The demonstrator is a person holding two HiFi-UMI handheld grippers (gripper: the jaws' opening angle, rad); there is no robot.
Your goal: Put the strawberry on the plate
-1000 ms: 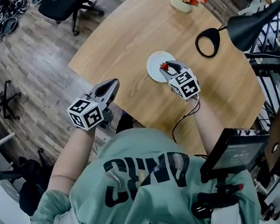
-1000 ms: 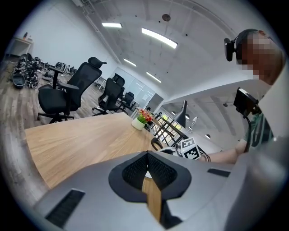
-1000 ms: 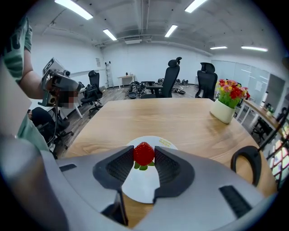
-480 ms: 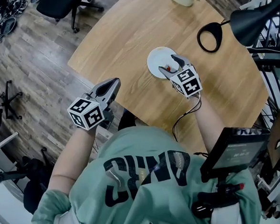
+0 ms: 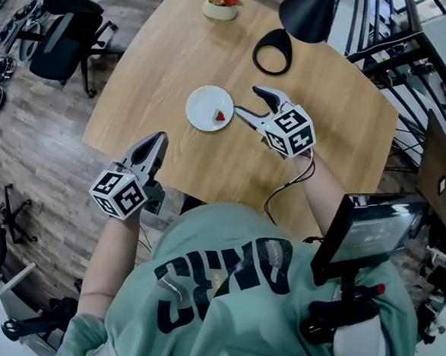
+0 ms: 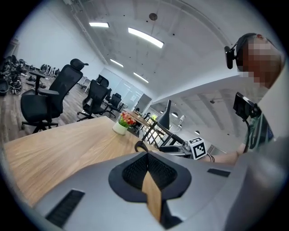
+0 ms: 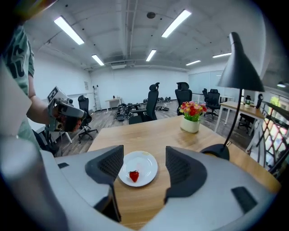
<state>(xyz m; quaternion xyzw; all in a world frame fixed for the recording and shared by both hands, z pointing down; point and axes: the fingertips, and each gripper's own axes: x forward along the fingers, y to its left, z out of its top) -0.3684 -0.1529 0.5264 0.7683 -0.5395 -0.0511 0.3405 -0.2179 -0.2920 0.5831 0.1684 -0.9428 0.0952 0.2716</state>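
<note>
A red strawberry (image 5: 219,116) (image 7: 134,176) lies on the small white plate (image 5: 202,102) (image 7: 145,162) on the round wooden table (image 5: 162,71). My right gripper (image 5: 247,101) (image 7: 144,166) hovers just right of the plate and a little above it. Its jaws have just been opening and now stand wide, with nothing between them. My left gripper (image 5: 158,139) (image 6: 146,163) is held off the table's near left edge, its jaws shut on nothing. The right gripper's marker cube (image 6: 197,148) also shows in the left gripper view.
A black desk lamp (image 5: 303,12) with a ring base (image 5: 273,52) stands behind the plate. A flower pot (image 5: 222,2) (image 7: 190,122) sits at the table's far edge. Office chairs (image 5: 61,48) stand left, a black metal rack (image 5: 397,47) right.
The right gripper has let go of the strawberry, opened wide and drawn up and back from the plate. The strawberry stays on the plate. The left gripper has risen a little.
</note>
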